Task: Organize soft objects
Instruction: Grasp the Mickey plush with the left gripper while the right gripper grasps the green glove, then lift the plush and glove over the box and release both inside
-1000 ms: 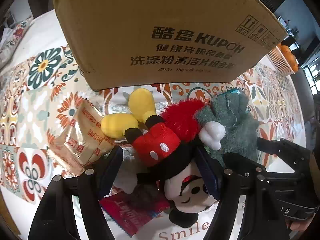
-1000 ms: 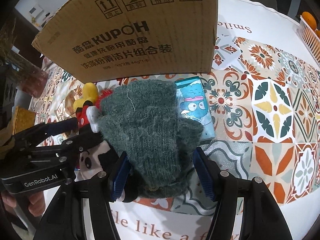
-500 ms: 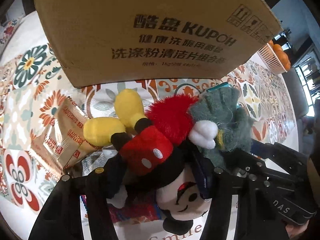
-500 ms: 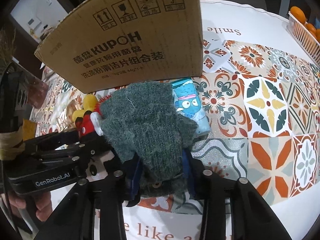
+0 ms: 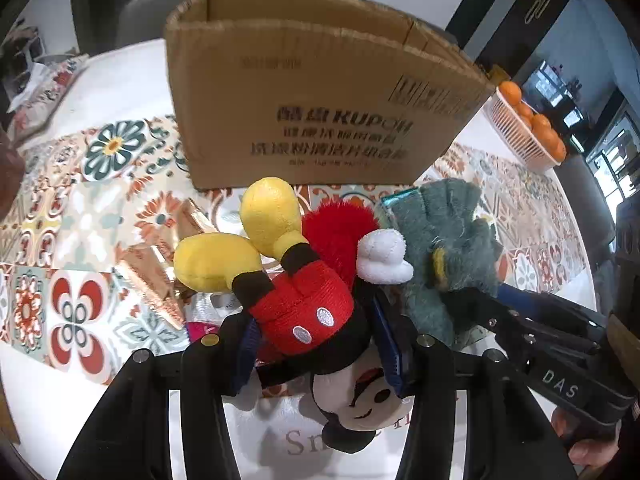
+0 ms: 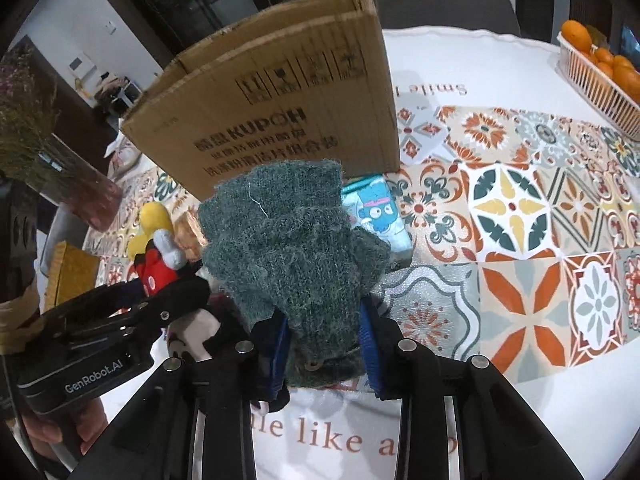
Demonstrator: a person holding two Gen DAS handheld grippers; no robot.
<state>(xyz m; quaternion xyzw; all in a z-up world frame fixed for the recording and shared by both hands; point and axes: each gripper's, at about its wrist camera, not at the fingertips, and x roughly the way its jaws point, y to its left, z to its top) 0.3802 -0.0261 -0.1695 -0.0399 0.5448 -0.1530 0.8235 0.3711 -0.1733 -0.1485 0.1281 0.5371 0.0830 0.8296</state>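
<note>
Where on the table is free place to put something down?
Free: the tiled cloth right of the cardboard box, up to the orange basket. Crowded: in front of the box, with the tissue pack, snack packets, plush mouse and green glove.

Both views are bright and evenly lit, with daylight from windows (image 5: 612, 156) at the far right. The white tablecloth (image 6: 460, 64) is close to washed out. Soft shadows lie under the box (image 5: 320, 92) and the plush (image 5: 304, 300). Print on the box is smeared by motion blur in both views, while the glove (image 6: 296, 248) stays sharp. Fisheye distortion bends the box edges and table rim, and the corners fall off to black
</note>
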